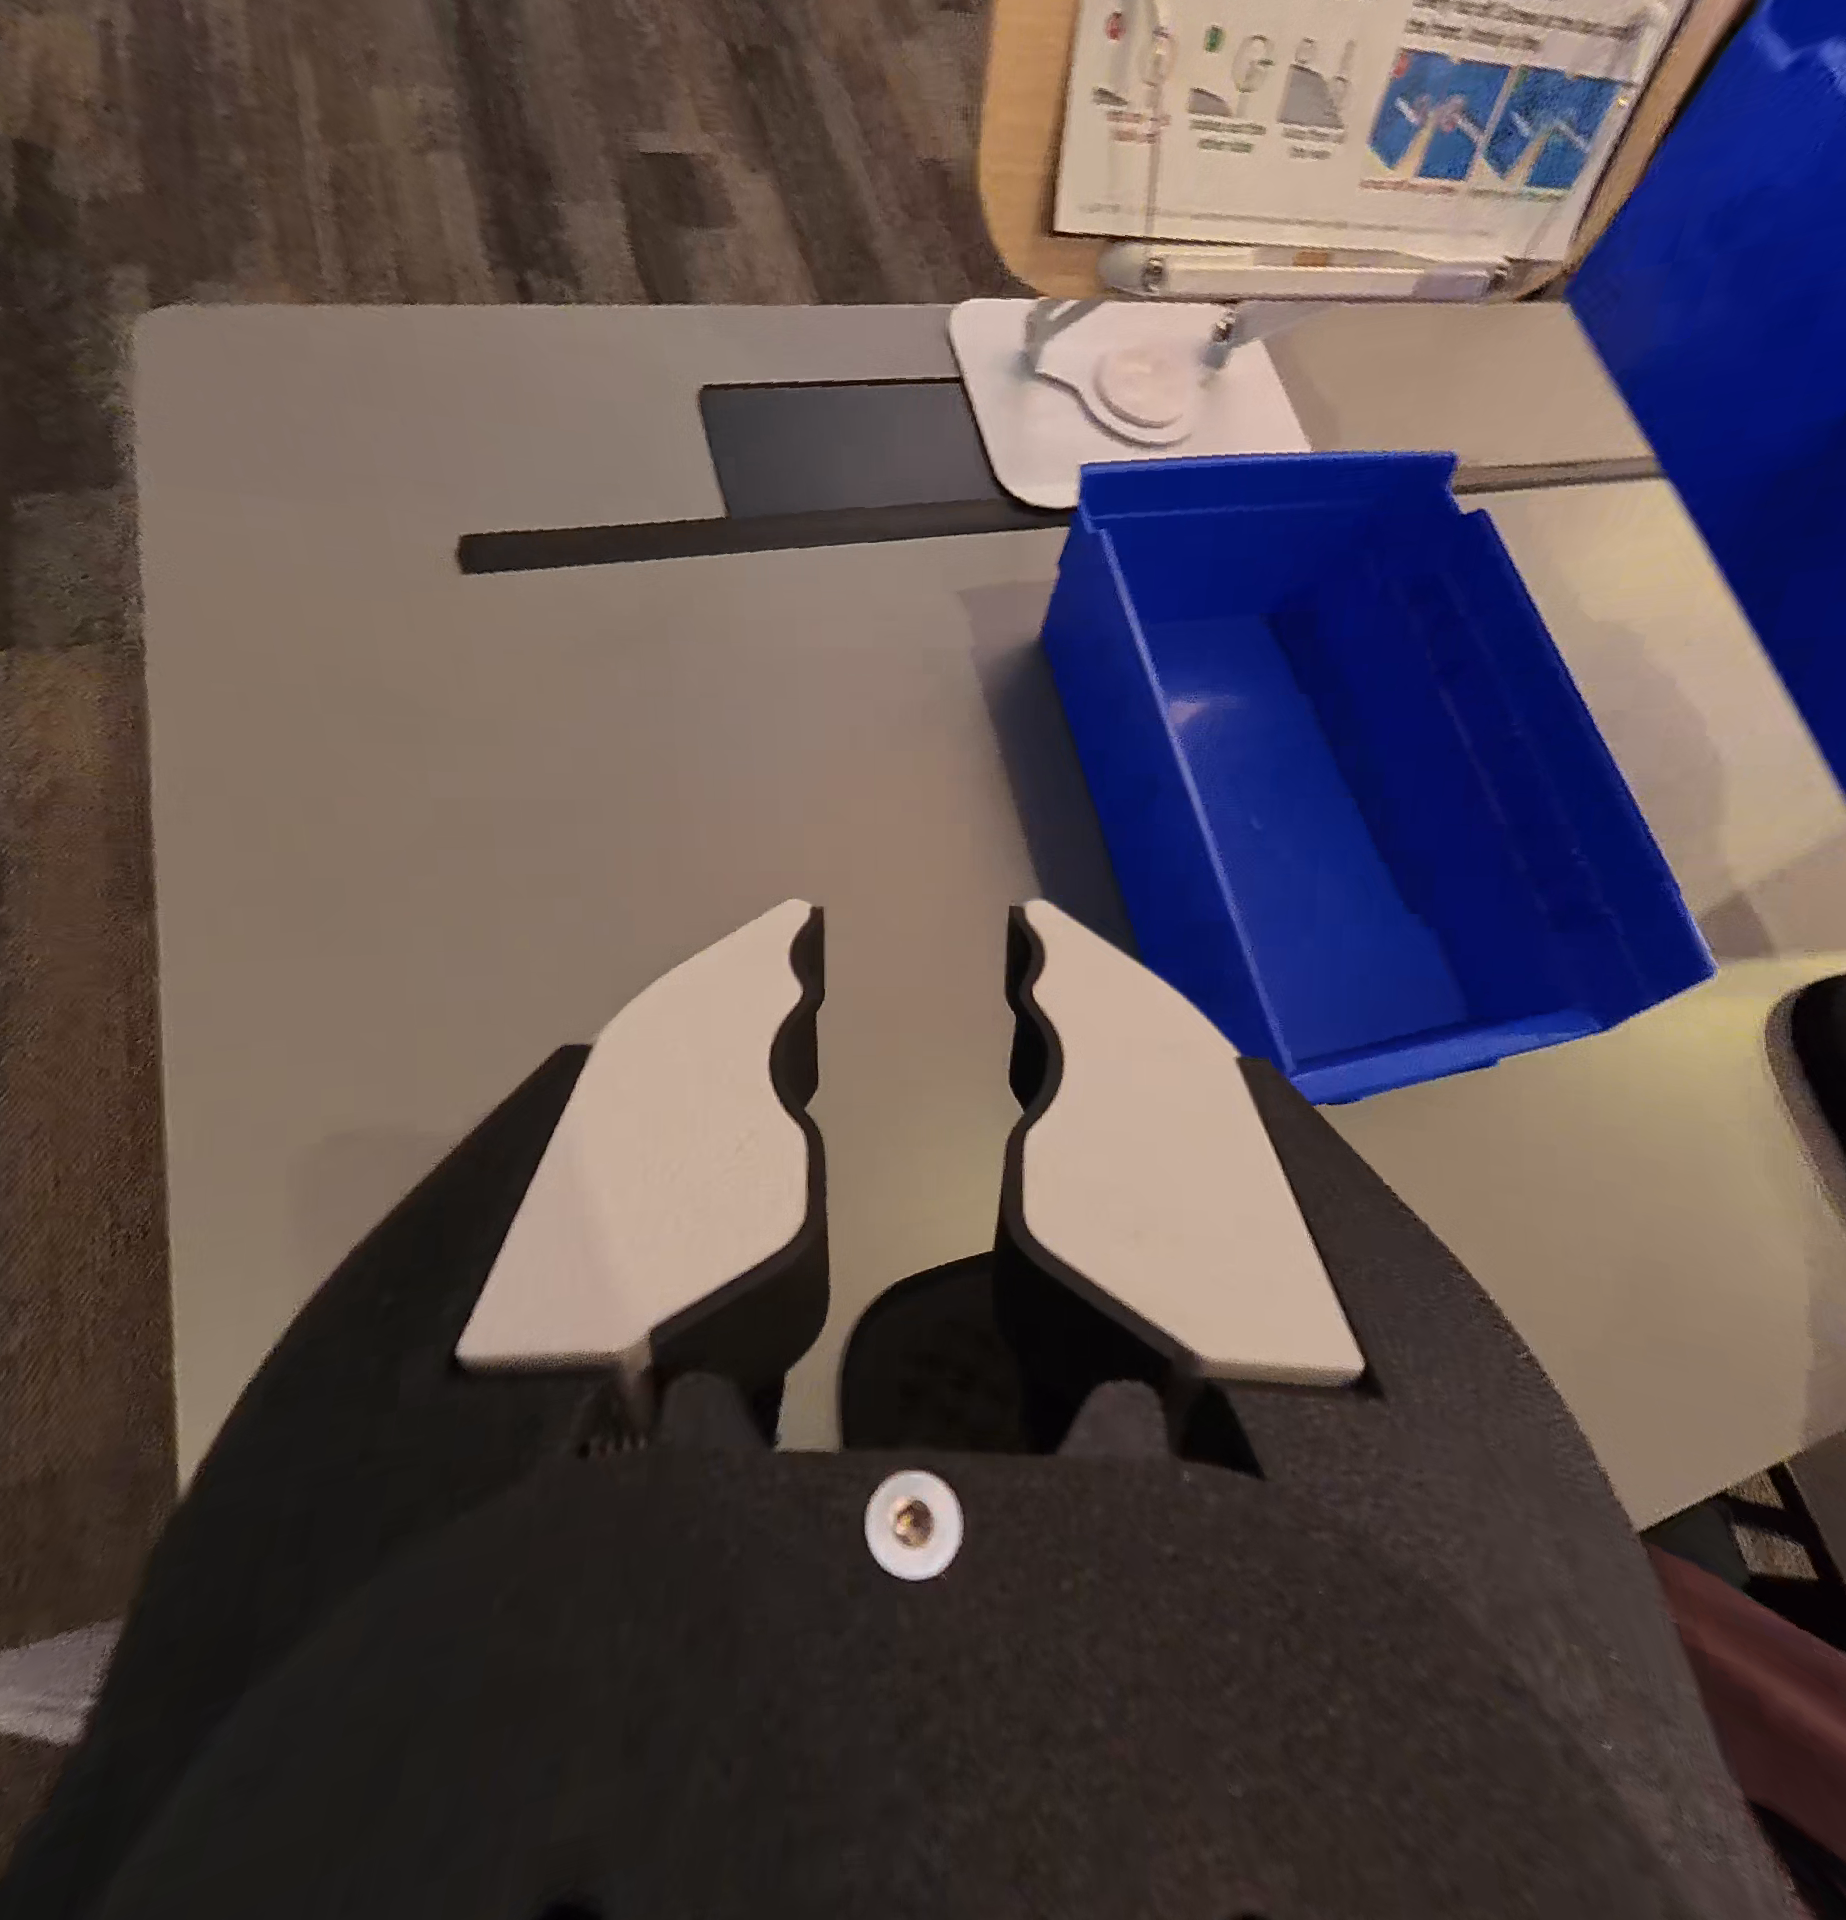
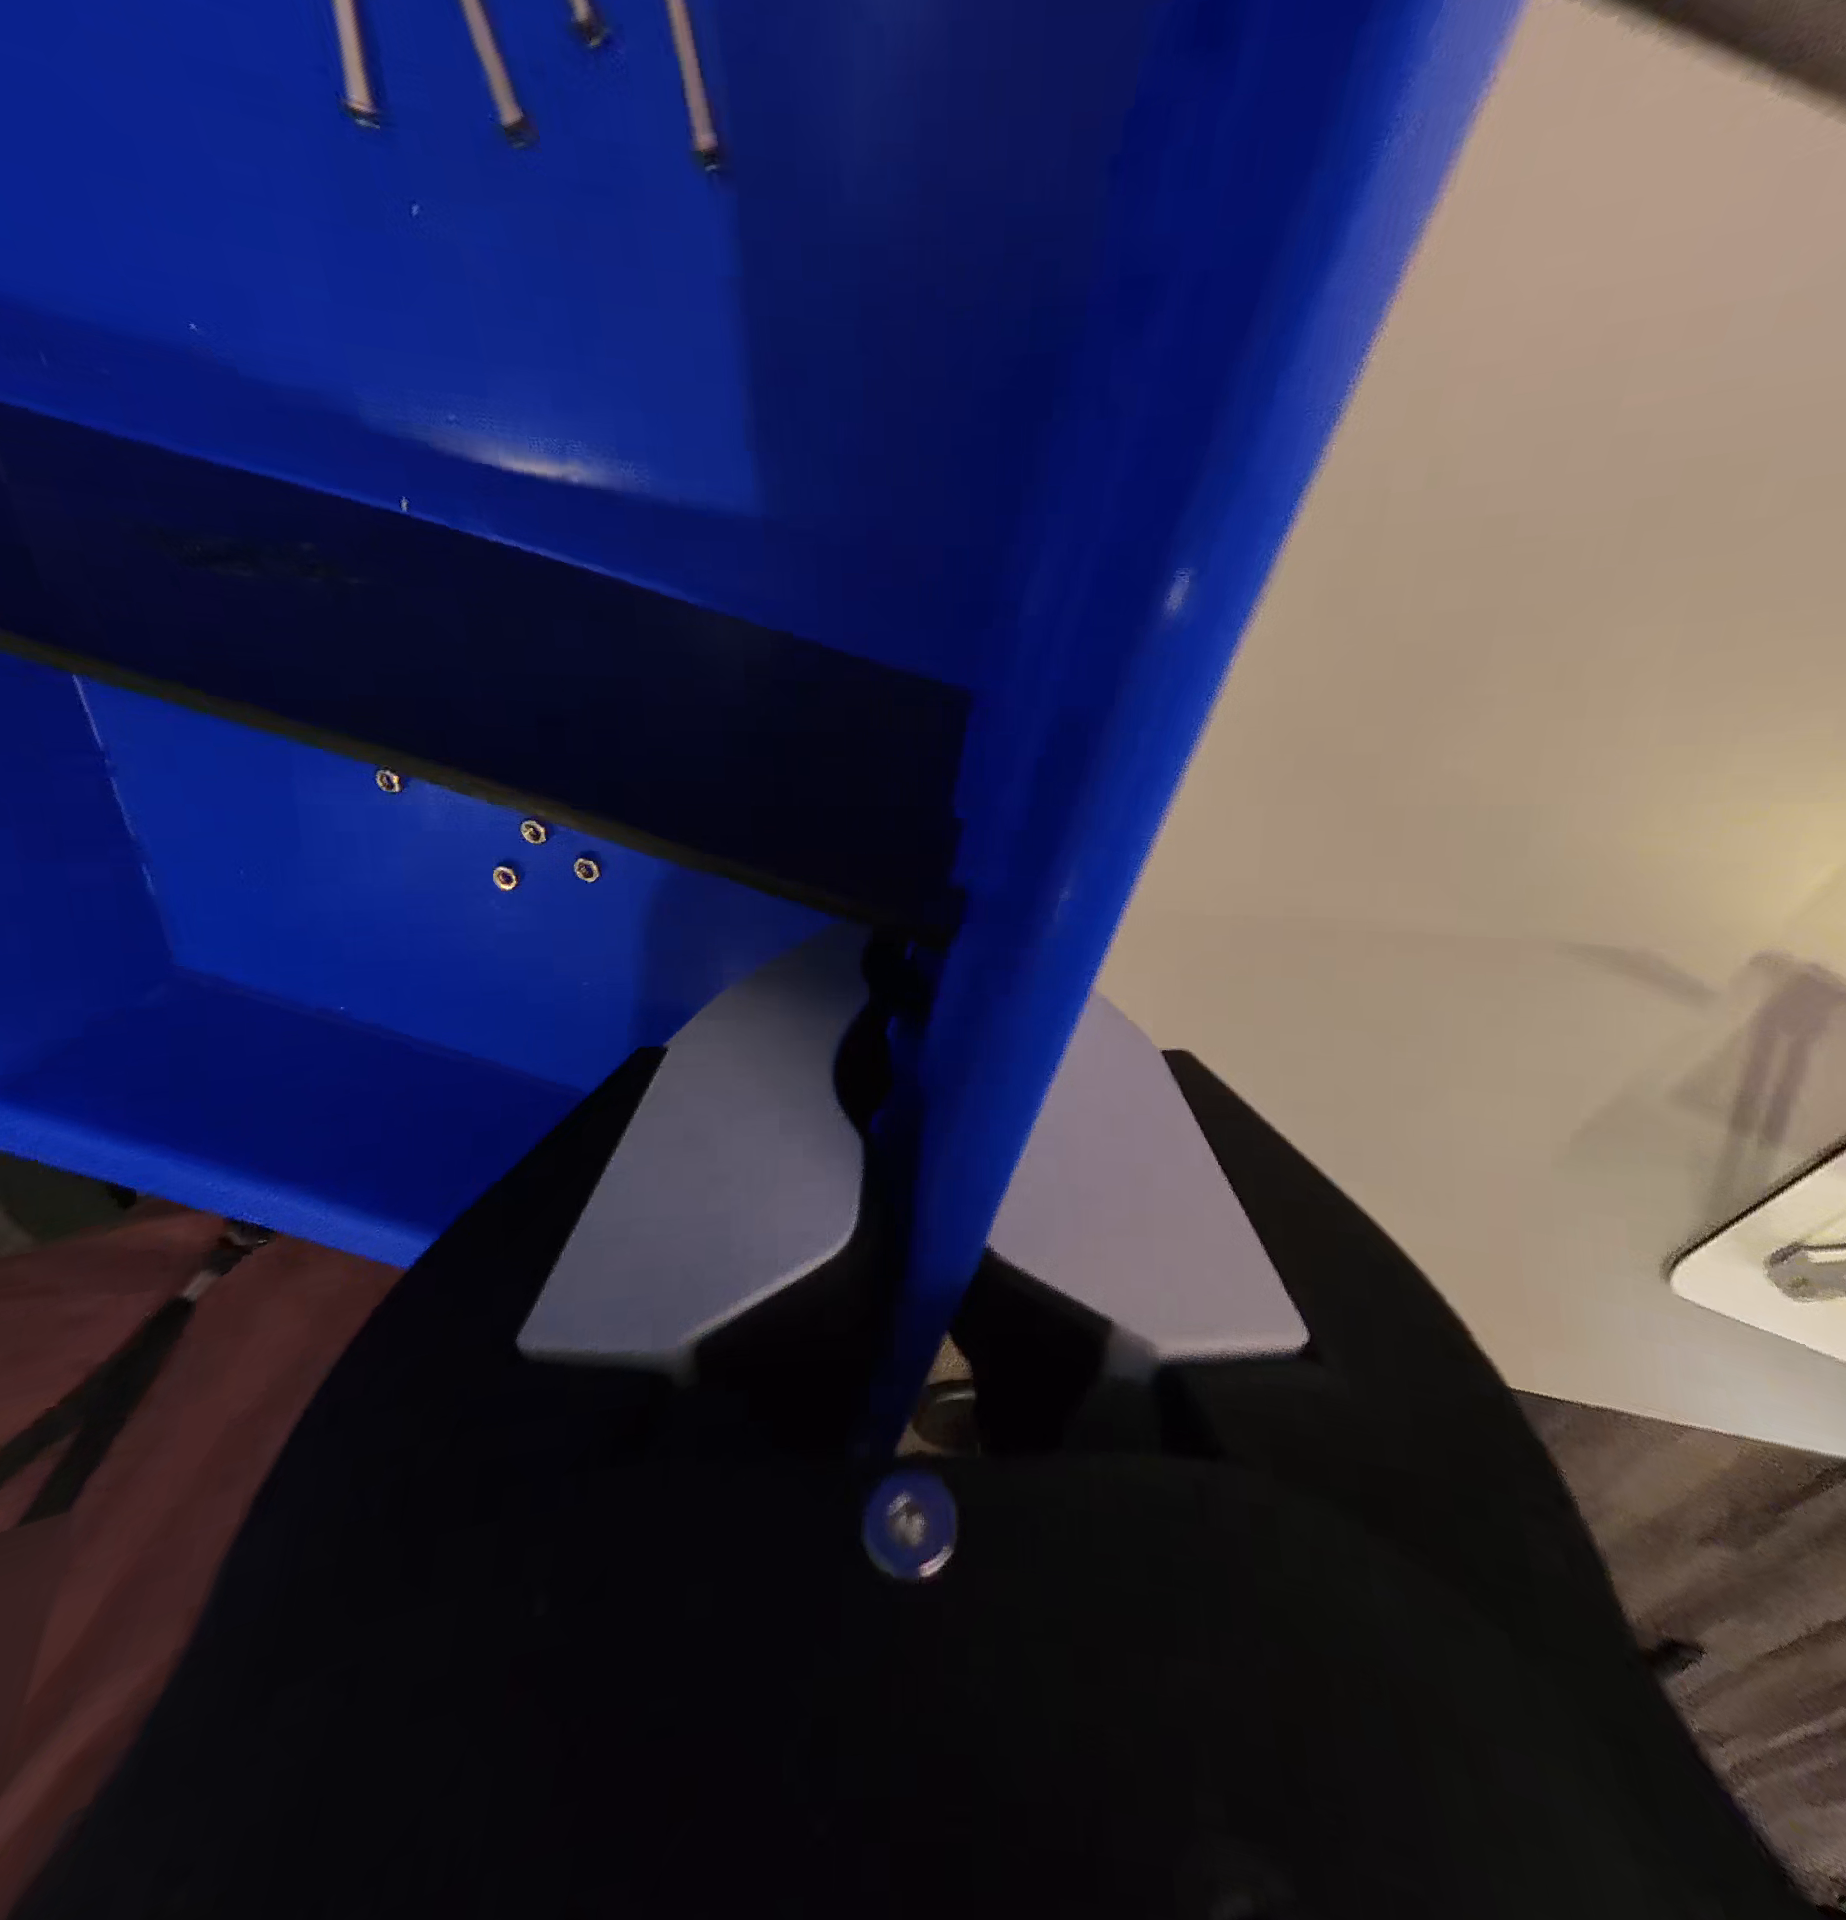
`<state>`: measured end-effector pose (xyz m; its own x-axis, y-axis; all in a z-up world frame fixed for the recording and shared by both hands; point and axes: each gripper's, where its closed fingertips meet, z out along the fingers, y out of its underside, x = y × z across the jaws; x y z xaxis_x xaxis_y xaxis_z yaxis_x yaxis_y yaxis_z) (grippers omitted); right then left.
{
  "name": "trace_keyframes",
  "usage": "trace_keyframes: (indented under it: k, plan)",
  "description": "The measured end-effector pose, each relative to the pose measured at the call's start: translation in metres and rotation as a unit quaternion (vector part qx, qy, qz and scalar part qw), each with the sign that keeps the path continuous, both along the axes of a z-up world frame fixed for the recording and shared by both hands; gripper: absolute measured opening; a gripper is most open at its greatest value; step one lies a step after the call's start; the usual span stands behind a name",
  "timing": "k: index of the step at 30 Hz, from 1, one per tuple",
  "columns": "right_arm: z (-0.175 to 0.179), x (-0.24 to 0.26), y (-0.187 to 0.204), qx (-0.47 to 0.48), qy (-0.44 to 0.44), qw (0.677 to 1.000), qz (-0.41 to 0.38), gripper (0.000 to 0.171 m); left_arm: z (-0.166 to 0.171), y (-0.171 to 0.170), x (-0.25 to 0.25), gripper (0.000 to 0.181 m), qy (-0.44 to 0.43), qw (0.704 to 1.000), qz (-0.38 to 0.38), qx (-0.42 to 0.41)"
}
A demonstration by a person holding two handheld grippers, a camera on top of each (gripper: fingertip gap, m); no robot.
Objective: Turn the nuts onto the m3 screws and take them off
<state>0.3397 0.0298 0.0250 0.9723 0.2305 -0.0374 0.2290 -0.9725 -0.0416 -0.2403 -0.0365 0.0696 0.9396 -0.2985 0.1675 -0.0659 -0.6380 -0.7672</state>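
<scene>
My left gripper (image 1: 914,914) is open and empty, held over the grey table (image 1: 462,852). An empty blue bin (image 1: 1137,810) stands on the table just to its right. My right gripper (image 2: 976,987) is shut on the side wall of a second blue bin (image 2: 1106,499), one finger inside and one outside. This bin shows tilted at the top right of the left wrist view (image 1: 1750,416). A black divider (image 2: 462,707) splits it. Several small brass nuts (image 2: 532,831) lie in the near compartment. Several long screws (image 2: 503,99) lie in the far one.
A white stand base (image 1: 1127,405) sits at the table's back under a wooden board with an instruction sheet (image 1: 1314,114). A dark slot (image 1: 742,545) runs across the table. Carpet lies beyond the left edge. A black chair part (image 1: 1833,1070) is at the right. Across from one pair of fingers to the other is roughly 60 cm.
</scene>
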Motion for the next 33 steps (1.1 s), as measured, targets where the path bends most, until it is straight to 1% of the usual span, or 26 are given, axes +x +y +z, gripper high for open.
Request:
trace_keyframes:
  k: [3, 5, 7, 10, 14, 19, 22, 26, 30, 33]
  plan:
    - [0.031, -0.063, 0.017, 0.010, 0.022, 0.999, 0.034, 0.004, 0.001, -0.005, -0.017, 0.034, -0.004, 1.000, 0.026, 0.002]
    - [0.040, -0.115, 0.026, 0.004, 0.042, 0.997, 0.070, 0.004, 0.002, -0.009, -0.028, 0.034, -0.008, 0.999, 0.045, 0.005]
    - [0.042, -0.170, 0.031, -0.010, 0.056, 0.992, 0.111, 0.005, 0.002, -0.013, -0.037, 0.034, -0.012, 0.998, 0.060, 0.006]
    - [0.033, -0.249, 0.036, -0.025, 0.057, 0.982, 0.176, 0.005, 0.001, -0.020, -0.050, 0.034, -0.013, 0.997, 0.079, 0.002]
    - [0.008, -0.346, 0.036, -0.046, 0.058, 0.965, 0.252, 0.005, 0.001, -0.027, -0.069, 0.034, -0.017, 0.993, 0.115, 0.006]
    - [-0.021, -0.448, 0.025, -0.061, 0.075, 0.943, 0.319, 0.006, 0.004, -0.039, -0.094, 0.034, -0.027, 0.987, 0.157, 0.018]
    - [-0.034, -0.492, 0.016, -0.065, 0.081, 0.935, 0.338, 0.006, 0.005, -0.046, -0.109, 0.034, -0.035, 0.983, 0.181, 0.023]
    - [-0.057, -0.529, 0.007, -0.069, 0.077, 0.932, 0.347, 0.006, 0.004, -0.052, -0.127, 0.034, -0.052, 0.976, 0.208, 0.029]
    - [-0.090, -0.546, 0.002, -0.076, 0.081, 0.938, 0.327, 0.005, -0.001, -0.052, -0.137, 0.034, -0.071, 0.973, 0.216, 0.026]
    - [-0.119, -0.546, 0.003, -0.083, 0.083, 0.947, 0.299, 0.005, -0.004, -0.049, -0.137, 0.034, -0.076, 0.975, 0.210, 0.021]
